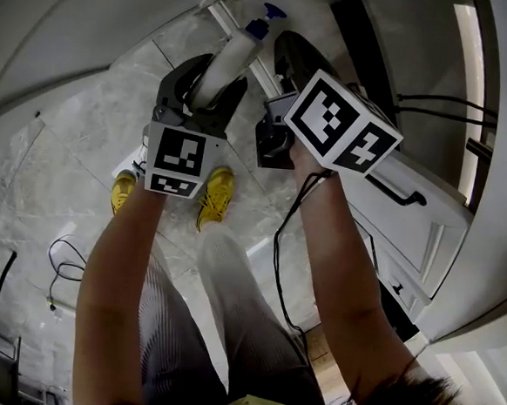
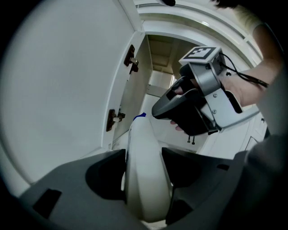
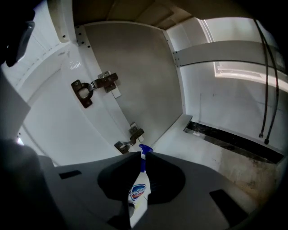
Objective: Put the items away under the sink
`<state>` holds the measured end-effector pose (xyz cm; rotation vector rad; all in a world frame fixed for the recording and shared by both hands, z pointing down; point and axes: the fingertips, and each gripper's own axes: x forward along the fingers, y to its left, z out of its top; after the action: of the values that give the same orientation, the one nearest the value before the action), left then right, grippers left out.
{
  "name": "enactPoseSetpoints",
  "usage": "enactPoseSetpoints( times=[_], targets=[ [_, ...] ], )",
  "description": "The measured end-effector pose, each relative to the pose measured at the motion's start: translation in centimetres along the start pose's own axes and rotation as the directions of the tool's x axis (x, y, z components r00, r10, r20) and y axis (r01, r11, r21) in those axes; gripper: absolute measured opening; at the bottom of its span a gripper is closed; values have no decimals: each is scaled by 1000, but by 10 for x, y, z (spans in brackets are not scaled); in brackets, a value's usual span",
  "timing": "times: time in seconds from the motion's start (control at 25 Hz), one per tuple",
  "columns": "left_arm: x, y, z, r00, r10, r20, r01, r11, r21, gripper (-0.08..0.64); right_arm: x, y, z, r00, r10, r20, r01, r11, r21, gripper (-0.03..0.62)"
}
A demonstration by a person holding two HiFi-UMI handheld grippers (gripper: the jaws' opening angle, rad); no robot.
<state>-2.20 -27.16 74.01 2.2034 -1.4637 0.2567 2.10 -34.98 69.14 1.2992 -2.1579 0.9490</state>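
Observation:
My left gripper point(image 1: 212, 82) is shut on a white bottle point(image 1: 230, 54) with a blue cap, and the bottle's top points into the open cabinet under the sink. In the left gripper view the bottle point(image 2: 143, 148) fills the space between the jaws of that gripper point(image 2: 145, 197). My right gripper point(image 1: 286, 69) is close beside it on the right and appears again in the left gripper view point(image 2: 180, 112). Seen from its own camera, the right gripper point(image 3: 140, 166) has its jaws nearly together. A white, blue-topped bottle point(image 3: 139, 193) shows through that slit, beyond the jaws.
The left cabinet door point(image 3: 54, 121) stands open with its hinges point(image 3: 94, 87) showing. Two hoses point(image 3: 265, 90) hang at the cabinet's right above its white floor point(image 3: 211, 148). The right door with a black handle point(image 1: 402, 196) is open. A cable point(image 1: 65, 270) lies on the marble floor.

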Motion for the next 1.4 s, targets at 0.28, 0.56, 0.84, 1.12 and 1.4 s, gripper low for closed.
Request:
enactPoseSetpoints(
  times=[0.28,0.56,0.84,1.12,1.4],
  targets=[
    [5,-3,-1,995,-94,25,93,995,21,282,15,-3,-4,1000,-3,-29,4,999,40,29],
    [3,2,-4,996,-79,31,77,995,59,282,29,2,-11,997,46,-69,-39,994,102,136],
    [-4,-3,1,989,-130,73,123,988,92,282,36,6,-16,992,85,-97,-69,986,153,158],
    [-4,-5,-4,989,-136,59,130,986,101,284,31,10,-16,994,73,-79,-68,995,68,149],
    [5,-2,-11,988,-156,9,155,984,92,284,28,18,-14,997,50,-61,-54,996,-65,146]
  ],
)
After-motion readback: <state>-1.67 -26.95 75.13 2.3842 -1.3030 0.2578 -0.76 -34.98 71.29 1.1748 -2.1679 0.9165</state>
